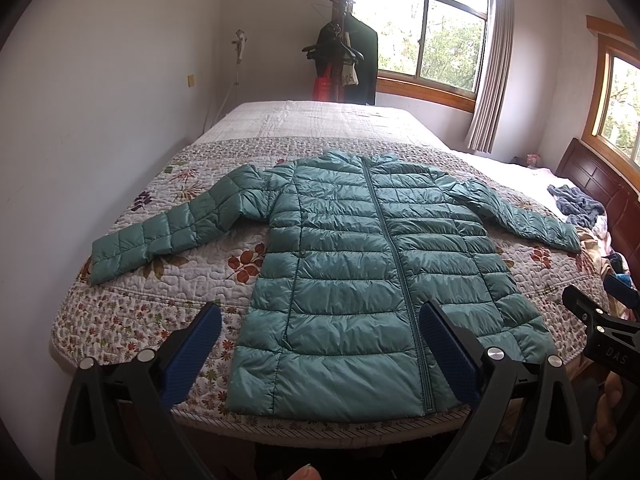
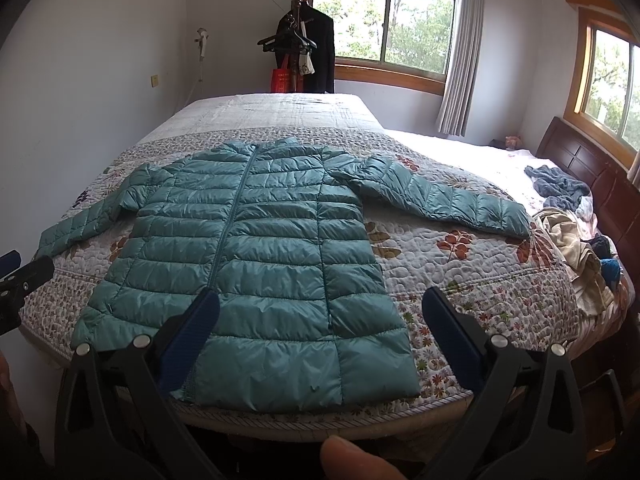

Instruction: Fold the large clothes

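Observation:
A teal quilted puffer jacket (image 1: 348, 264) (image 2: 256, 256) lies flat and zipped on the bed, collar toward the far wall, hem at the near edge, both sleeves spread outward. My left gripper (image 1: 320, 320) hovers open above the hem's left half, holding nothing. My right gripper (image 2: 320, 312) hovers open above the hem's right half, also holding nothing. The right gripper's black body (image 1: 600, 332) shows at the right edge of the left wrist view, and the left gripper's tip (image 2: 20, 276) at the left edge of the right wrist view.
The bed carries a floral quilt (image 1: 132, 312) (image 2: 480, 280). Loose clothes are piled at the right by the dark headboard (image 2: 568, 240) (image 1: 576, 200). A coat rack (image 1: 344, 48) with dark garments stands at the far wall. A white wall runs along the bed's left side.

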The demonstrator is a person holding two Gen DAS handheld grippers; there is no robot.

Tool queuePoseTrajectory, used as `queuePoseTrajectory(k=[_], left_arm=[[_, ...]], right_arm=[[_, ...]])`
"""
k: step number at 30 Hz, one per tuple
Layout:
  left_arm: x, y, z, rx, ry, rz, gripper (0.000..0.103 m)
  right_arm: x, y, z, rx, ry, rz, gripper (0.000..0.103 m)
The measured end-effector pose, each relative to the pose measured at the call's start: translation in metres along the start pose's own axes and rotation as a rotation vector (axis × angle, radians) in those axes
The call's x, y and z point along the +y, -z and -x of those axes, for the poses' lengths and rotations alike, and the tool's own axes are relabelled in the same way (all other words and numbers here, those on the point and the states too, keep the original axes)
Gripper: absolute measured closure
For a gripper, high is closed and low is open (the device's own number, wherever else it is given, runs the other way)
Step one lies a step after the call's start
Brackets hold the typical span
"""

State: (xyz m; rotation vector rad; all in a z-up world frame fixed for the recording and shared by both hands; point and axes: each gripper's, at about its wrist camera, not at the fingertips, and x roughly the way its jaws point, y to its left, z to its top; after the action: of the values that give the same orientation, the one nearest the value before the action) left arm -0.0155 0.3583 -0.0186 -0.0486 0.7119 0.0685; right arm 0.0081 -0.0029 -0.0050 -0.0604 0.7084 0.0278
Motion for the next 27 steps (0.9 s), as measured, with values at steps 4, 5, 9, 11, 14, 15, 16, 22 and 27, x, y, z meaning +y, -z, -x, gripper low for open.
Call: queuePoseTrajectory(k=[4,5,9,11,14,15,16,22,27], left_arm=[[-0.001,0.0,-0.003,0.004,0.003,0.0,0.004],[-0.001,0.0,-0.004,0.005,0.004,0.0,0.004],[0.0,-0.004,-0.017,0.015,0.015,0.007,0.004],[-0.001,-0.008,-0.025,0.01,0.022,0.001,0.004],[-0.001,-0.016,-0.04,0.002,0.057,-0.006,0.004],[0.001,-0.019,-0.046,-0.005,0.08,-0.005,0.004],[0.001,-0.023,-0.052,-0.016,0.106,-0.003,0.004],[-0.01,-0.049,-0.088,-0.048,0.175,-0.079,0.004],[-0.022,-0.07,-0.116,-0.039,0.248,-0.131,0.004]], right_arm=[[-0.001,0.0,-0.003,0.004,0.003,-0.001,0.003],[-0.002,0.0,-0.005,0.007,0.005,-0.001,0.003],[-0.009,-0.001,-0.019,0.025,0.026,-0.004,0.003],[-0.014,-0.004,-0.028,0.03,0.043,0.003,0.003],[-0.028,-0.012,-0.045,0.031,0.06,-0.004,0.003],[-0.036,-0.015,-0.052,0.035,0.063,-0.017,0.003],[-0.042,-0.017,-0.057,0.038,0.065,-0.026,0.003],[-0.108,-0.033,-0.107,0.06,0.017,-0.131,0.003],[-0.187,-0.042,-0.151,0.104,-0.002,-0.356,0.003]])
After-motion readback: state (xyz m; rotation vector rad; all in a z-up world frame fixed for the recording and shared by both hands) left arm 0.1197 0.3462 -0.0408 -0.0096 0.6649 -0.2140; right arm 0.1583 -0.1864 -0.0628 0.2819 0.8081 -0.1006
